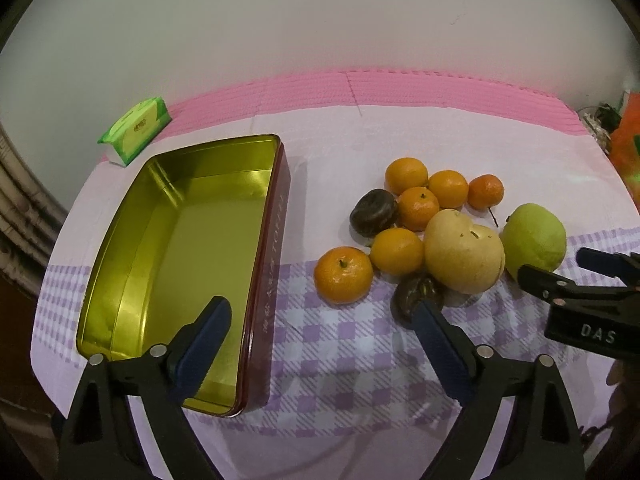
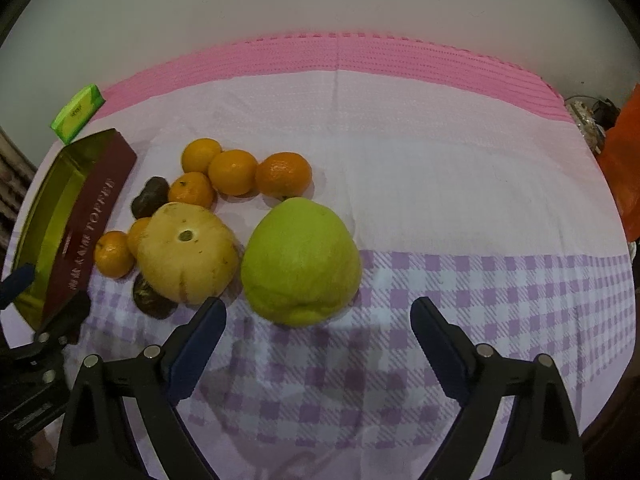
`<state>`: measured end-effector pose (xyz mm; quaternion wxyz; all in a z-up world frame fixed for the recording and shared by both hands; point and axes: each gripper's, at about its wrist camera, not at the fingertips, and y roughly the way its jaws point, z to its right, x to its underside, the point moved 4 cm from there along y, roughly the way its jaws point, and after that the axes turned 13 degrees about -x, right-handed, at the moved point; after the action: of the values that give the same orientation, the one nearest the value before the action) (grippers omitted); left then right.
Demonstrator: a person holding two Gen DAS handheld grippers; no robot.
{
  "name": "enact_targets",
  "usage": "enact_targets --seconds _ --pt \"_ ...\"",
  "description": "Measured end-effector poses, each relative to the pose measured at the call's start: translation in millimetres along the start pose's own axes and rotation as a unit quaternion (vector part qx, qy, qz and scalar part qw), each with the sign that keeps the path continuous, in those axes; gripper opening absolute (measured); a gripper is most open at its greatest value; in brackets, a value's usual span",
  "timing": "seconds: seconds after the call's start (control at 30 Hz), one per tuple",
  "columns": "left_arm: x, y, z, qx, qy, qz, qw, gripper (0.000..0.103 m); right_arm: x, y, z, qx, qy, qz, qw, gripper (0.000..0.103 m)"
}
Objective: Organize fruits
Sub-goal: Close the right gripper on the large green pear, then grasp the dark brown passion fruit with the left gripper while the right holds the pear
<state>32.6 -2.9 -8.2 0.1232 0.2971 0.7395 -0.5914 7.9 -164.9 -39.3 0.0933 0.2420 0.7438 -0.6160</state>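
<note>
While tin (image 1: 192,248) sits empty at left, both grippers, left (image 1: 322,320) and right (image 2: 318,320), hover jaws apart, holding nothing. Step: first pick. Next: right closes around guava (image 2: 300,260), just ahead.

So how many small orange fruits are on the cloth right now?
6. Three in a back row, one just in front, one beside the yellow fruit at, one nearest the tin at. None seems hidden.
</note>
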Motion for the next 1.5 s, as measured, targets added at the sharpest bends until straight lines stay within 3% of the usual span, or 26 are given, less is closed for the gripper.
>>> enact_targets --seconds 0.1,0.47,0.63,1.37,1.5 --pt "-1 0 2 0.001 0.005 0.0 1.0 0.088 -3 7 0 -0.003 -0.002 -0.003 1.0 0.082" --pt "-4 -1 11 -0.002 0.022 0.003 0.9997 0.088 -11 23 4 -0.007 0.001 -0.005 1.0 0.074" --pt "-4 0 12 -0.004 0.026 0.002 0.9997 0.087 -14 31 2 -0.024 0.005 -0.011 1.0 0.061" --pt "-3 2 14 0.013 0.029 -0.005 0.9995 0.083 -12 39 6 -0.047 0.019 -0.01 0.999 0.06" --pt "-2 1 18 0.017 0.036 -0.007 0.9992 0.076 -11 37 10 -0.048 0.022 -0.003 0.999 0.059"
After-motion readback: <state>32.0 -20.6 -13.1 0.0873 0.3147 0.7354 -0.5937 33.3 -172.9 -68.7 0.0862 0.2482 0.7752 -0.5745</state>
